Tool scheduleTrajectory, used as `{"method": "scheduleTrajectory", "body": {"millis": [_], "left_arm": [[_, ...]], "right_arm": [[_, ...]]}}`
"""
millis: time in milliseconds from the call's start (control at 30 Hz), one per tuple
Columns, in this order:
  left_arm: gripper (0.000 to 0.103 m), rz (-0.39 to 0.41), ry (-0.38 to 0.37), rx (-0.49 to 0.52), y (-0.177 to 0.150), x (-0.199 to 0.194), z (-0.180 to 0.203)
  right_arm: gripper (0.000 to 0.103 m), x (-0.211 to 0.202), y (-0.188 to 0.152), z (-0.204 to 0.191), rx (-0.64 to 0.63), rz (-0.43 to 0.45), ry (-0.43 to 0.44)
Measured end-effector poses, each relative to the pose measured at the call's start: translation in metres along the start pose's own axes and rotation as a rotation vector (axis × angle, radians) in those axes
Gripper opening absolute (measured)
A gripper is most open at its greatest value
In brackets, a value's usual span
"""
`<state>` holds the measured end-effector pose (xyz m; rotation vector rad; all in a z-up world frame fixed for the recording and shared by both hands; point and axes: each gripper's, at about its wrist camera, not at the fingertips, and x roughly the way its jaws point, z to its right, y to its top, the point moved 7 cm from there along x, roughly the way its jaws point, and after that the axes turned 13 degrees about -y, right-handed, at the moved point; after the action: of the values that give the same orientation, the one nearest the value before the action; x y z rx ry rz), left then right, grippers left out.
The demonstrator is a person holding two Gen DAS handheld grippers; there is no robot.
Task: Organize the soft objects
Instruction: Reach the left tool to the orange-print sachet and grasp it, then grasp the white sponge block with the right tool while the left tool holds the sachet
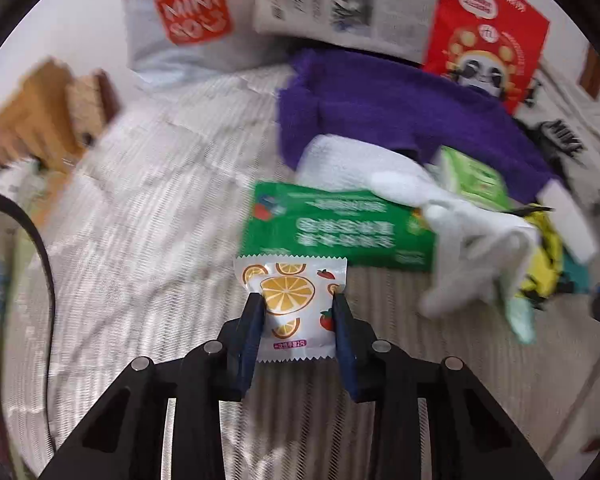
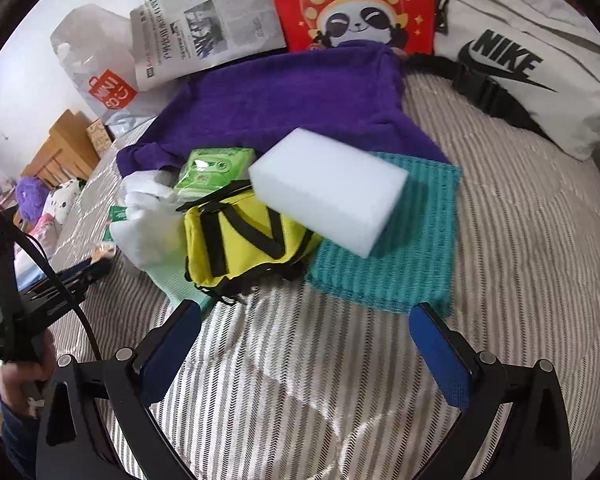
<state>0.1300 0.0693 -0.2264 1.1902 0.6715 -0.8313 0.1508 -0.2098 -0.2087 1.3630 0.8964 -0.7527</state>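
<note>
While the left gripper [image 1: 298, 300] clamps a fruit-print packet [image 1: 290, 304], the yellow bag [image 2: 246, 244] lies closed.

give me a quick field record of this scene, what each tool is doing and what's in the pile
surface: striped bedspread
left tool: shut on fruit-print sachet
right tool: open, holding nothing
pile: purple towel, white sponge block lying partly on teal cloth, yellow pouch, white cloth, green packet
behind pile: newspaper, red panda bag, Nike bag
</note>
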Motion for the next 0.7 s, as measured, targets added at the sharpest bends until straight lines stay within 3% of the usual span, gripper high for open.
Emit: {"method": "scheduleTrajectory", "body": {"millis": [333, 433, 567, 700], "left_arm": [[0.03, 0.03, -0.006, 0.104, 0.001, 0.005, 0.001], [0.03, 0.064, 0.02, 0.148, 0.0, 0.005, 0.005], [0.031, 0.089, -0.001, 0.157, 0.0, 0.004, 0.004], [0.031, 0.097, -0.005, 0.171, 0.0, 0.003, 0.003]], "right_arm": [[0.103, 0.0, 0.002, 0.002, 0.021, 0.001, -0.068], [0.102, -0.006, 0.007, 0.006, 0.014, 0.031, -0.103], [0.102, -0.011, 0.023, 0.013, 0.04, 0.088, -0.097], [0.102, 0.004, 0.04, 0.013, -0.045, 0.117, -0.145]]}}
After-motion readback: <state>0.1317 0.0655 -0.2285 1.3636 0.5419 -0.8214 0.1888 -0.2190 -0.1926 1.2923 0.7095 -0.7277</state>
